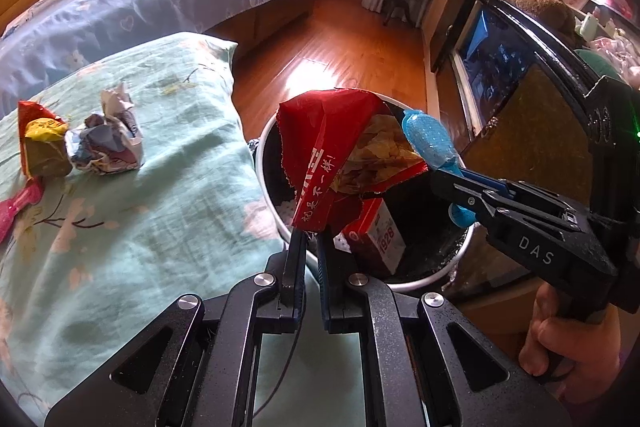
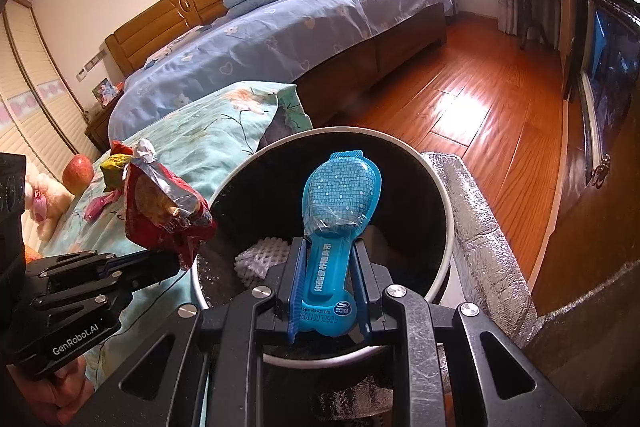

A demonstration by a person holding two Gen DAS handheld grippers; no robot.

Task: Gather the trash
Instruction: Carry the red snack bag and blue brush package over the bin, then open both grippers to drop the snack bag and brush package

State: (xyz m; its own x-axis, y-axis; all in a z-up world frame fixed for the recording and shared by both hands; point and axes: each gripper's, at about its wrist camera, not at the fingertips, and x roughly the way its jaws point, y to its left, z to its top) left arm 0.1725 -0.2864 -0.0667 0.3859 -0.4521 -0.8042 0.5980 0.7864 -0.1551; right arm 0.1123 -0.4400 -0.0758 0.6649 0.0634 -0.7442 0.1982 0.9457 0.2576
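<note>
Left claw pinching red snack bag, right claw pinching blue packet; both directly above bin mouth.

Sunlit bedroom, wooden floor

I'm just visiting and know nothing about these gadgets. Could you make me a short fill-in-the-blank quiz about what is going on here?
1. The left hand-held gripper holds a torn ____ chip bag.
2. The right hand-held gripper holds a ____ plastic package.
3. Both items hang over a round ____.
4. Crumpled paper lies on the ____ cover.

Missing words: red; blue; trash bin; green
</note>
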